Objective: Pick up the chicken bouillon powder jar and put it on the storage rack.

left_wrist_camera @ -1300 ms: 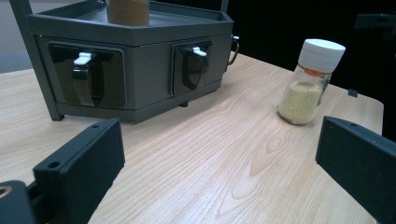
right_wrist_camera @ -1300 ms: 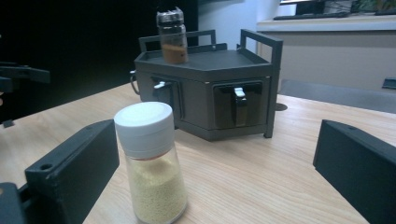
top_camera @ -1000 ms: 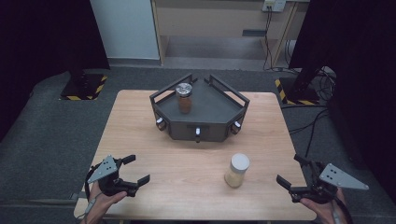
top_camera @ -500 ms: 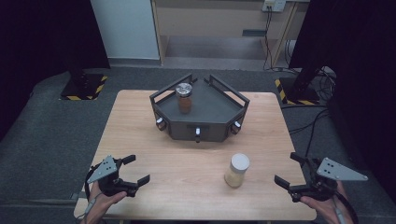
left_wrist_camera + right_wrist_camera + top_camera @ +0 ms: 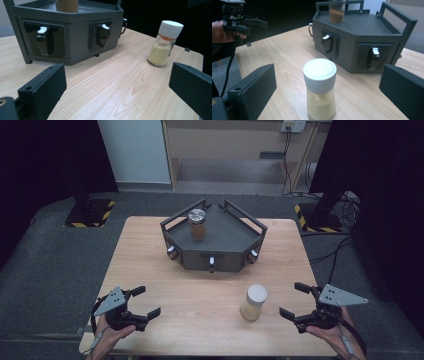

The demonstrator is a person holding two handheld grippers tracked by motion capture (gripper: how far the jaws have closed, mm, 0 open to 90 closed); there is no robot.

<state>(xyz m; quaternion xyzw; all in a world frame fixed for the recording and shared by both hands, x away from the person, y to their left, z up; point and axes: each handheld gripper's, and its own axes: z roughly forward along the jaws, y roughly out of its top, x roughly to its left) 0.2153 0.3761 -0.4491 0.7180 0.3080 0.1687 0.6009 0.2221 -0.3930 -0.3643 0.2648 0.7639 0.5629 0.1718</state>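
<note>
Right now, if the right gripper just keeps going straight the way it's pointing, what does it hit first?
Most likely the white-capped jar of pale granules. It stands upright on the table between the right gripper's open jaws' line, just ahead. The dark rack sits farther back and to the side.

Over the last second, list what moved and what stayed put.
The right tool shifted slightly left, toward the white-capped jar, jaws open, holding nothing. The left tool, that jar, the brown jar and the dark rack stayed as they were.
</note>
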